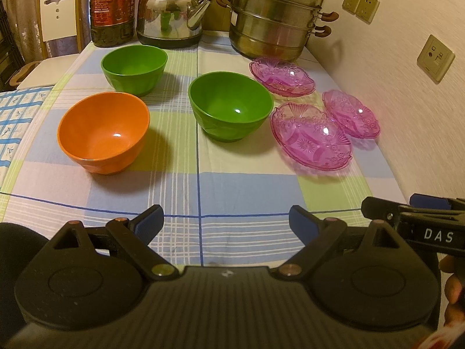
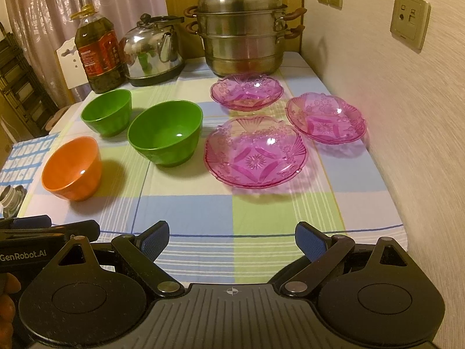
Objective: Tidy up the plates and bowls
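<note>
An orange bowl (image 1: 103, 132) (image 2: 72, 168) and two green bowls, one near (image 1: 231, 106) (image 2: 165, 132) and one far (image 1: 134, 68) (image 2: 107, 112), stand apart on the checked tablecloth. Three pink glass plates lie to their right: a near one (image 1: 311, 136) (image 2: 257, 152), one by the wall (image 1: 350, 113) (image 2: 325, 117), a far one (image 1: 282, 75) (image 2: 246, 91). My left gripper (image 1: 226, 222) is open and empty, low over the near cloth. My right gripper (image 2: 232, 240) is open and empty beside it; it also shows in the left wrist view (image 1: 407, 203).
A steel steamer pot (image 1: 273, 14) (image 2: 241, 29), a kettle (image 1: 171, 8) (image 2: 154, 49) and an oil bottle (image 1: 112, 5) (image 2: 98, 55) stand along the far edge. A wall with sockets (image 2: 409, 19) runs along the right. A white chair (image 1: 59, 14) stands beyond the table's left.
</note>
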{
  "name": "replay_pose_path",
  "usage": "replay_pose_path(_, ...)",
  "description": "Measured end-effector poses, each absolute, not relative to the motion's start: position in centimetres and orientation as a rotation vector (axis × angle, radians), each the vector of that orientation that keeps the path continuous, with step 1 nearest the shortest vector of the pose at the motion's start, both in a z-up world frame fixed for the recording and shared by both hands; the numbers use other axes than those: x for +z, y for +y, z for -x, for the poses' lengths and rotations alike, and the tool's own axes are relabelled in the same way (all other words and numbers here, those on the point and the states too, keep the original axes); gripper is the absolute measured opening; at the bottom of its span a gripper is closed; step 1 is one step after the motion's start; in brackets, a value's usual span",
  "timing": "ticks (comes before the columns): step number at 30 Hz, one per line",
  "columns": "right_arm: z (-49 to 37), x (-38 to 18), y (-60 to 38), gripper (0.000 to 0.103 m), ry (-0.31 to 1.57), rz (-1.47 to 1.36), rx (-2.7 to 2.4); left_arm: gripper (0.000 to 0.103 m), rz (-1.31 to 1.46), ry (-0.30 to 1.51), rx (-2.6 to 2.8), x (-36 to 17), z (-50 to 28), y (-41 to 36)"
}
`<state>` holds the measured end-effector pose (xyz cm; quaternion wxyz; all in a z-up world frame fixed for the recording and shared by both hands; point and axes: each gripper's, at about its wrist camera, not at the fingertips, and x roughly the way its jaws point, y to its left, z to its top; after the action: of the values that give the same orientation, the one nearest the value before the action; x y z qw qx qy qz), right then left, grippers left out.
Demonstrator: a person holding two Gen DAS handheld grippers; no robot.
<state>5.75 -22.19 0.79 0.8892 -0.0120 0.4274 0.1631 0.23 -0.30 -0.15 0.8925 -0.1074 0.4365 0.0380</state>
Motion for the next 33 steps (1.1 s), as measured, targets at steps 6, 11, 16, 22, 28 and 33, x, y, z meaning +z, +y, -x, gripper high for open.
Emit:
replay_pose_path(6, -5.7, 0.8, -22.2, 0.093, 0.888, 0.025, 0.339, 0.092, 0.225, 0.907, 0.079, -0.1, -0.3, -0.3)
replay_pose_path(11, -5.9, 0.7, -22.4, 0.093, 0.889, 0.021, 0.337, 0.092, 0.224, 0.908, 0.079, 0.0, -0.4, -0.5)
replay_pose_path(16, -6.0, 0.6, -22.7, 0.093, 0.89, 0.016, 0.333, 0.092, 0.225, 0.907, 0.079, -0.1, -0.3, -0.5)
replay_pose_path(22, -6.2, 0.3, -23.1, 0.093, 0.896, 0.004, 0.324, 0.092, 0.231, 0.906, 0.075, -0.1, -0.4, -0.6)
replay_pose_path(28, -6.9, -0.2, -24.2, 0.093, 0.908, -0.024, 0.297, 0.092, 0.253, 0.906, 0.054, -0.4, -1.4, -0.7)
replay_pose_path(33, -8.3, -0.6, -25.7, 0.093, 0.917, -0.069, 0.259, 0.092, 0.297, 0.911, 0.027, -0.9, -3.3, -0.7)
